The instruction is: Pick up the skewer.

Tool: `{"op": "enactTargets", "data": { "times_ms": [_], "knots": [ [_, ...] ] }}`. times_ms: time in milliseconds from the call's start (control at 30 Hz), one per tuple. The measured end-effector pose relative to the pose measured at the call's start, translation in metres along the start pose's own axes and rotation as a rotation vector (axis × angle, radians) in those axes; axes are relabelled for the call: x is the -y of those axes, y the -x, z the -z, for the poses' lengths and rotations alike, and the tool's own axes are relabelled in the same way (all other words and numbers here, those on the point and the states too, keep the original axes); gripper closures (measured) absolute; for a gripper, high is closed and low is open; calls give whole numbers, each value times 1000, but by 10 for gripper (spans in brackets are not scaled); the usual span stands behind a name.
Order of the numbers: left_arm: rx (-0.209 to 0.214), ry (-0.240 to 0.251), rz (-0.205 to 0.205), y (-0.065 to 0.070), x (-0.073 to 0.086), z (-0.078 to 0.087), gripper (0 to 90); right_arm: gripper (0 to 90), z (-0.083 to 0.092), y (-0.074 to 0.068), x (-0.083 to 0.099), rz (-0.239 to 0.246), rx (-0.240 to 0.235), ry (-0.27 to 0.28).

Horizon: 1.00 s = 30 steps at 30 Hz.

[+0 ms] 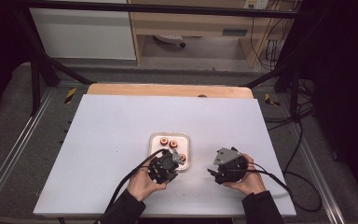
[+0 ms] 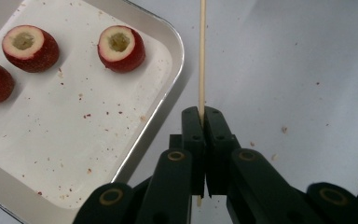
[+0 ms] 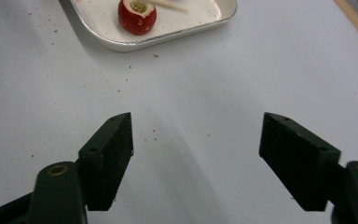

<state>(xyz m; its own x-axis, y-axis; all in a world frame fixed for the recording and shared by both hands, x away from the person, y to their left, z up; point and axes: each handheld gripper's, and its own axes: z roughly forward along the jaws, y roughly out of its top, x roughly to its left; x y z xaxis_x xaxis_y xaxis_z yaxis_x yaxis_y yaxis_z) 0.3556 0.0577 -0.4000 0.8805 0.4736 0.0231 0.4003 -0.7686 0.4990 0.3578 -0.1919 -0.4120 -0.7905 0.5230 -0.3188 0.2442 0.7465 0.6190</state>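
Observation:
A small white tray (image 1: pixel 154 151) near the table's front middle holds three red cored fruits (image 1: pixel 173 143). In the left gripper view the tray (image 2: pixel 168 100) lies to the left, with the cored fruits (image 2: pixel 121 49) on it. My left gripper (image 2: pixel 202 114) is shut on a thin wooden skewer (image 2: pixel 202 56) that points straight ahead past the tray's rim. In the high view the left gripper (image 1: pixel 177 161) sits at the tray's near right corner. My right gripper (image 3: pixel 196 140) stands open above bare table with nothing between its fingers. Ahead of it are the tray (image 3: pixel 168 39), one fruit (image 3: pixel 137 18) and the skewer (image 3: pixel 170 5) crossing above that fruit.
The white table top (image 1: pixel 112 140) has red crumbs scattered around the tray. A wooden strip (image 1: pixel 168 89) runs along its far edge. The right gripper (image 1: pixel 214 168) is to the right of the tray, with cables trailing off both grippers toward the near edge.

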Motion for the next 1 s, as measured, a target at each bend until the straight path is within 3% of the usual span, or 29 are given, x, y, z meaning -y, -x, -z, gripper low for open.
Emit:
{"op": "enactTargets", "data": {
  "times_ms": [133, 333, 700, 833, 1000],
  "knots": [
    [-8, 60, 44, -1, 9, 2, 883, 189, -1, 4, 5, -102, -34, 2],
    [-17, 160, 106, 1, 24, 5, 883, 93, -1, 9, 7, -199, -69, 1],
    [-34, 310, 182, 5, 51, 6, 883, 40, 0, 11, 2, -337, -149, 31],
    [-43, 343, 200, 4, 59, 9, 883, 32, -2, 11, -4, -370, -140, 1],
    [-47, 382, 220, 4, 67, 14, 883, 28, -4, 11, -12, -427, -162, 15]
  ]
}}
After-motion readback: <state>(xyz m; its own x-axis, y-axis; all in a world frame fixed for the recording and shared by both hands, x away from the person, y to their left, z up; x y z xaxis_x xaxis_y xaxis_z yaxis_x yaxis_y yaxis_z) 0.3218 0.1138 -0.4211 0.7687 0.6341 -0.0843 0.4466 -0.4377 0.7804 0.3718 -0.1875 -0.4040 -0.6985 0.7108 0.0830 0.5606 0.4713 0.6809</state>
